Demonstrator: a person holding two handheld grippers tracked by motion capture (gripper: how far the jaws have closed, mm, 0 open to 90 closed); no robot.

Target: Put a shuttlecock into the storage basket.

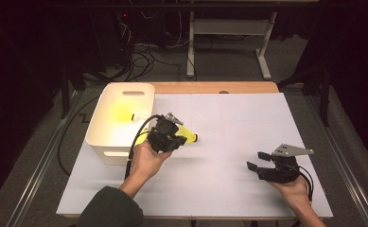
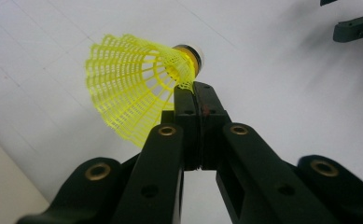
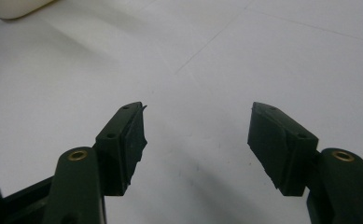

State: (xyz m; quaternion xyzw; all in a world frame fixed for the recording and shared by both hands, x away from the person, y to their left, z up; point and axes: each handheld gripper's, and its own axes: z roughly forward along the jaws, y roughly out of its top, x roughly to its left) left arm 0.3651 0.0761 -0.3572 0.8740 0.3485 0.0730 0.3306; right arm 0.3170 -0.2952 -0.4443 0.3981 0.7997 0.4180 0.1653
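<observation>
Beside the bin's [image 1: 107,153] rim, left claw [image 2: 194,91] clamped on shuttlecock [image 2: 135,86]; right claw [image 3: 195,140] agape over bare table [image 1: 233,123].

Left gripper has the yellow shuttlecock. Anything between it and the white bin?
Nothing visible. The left gripper holds the shuttlecock by its skirt edge just right of the bin, which is open-topped and already holds another shuttlecock. Only the near wall to clear.

Left hand-held gripper [image 1: 184,137] clamped, right hand-held gripper [image 1: 256,161] agape
</observation>
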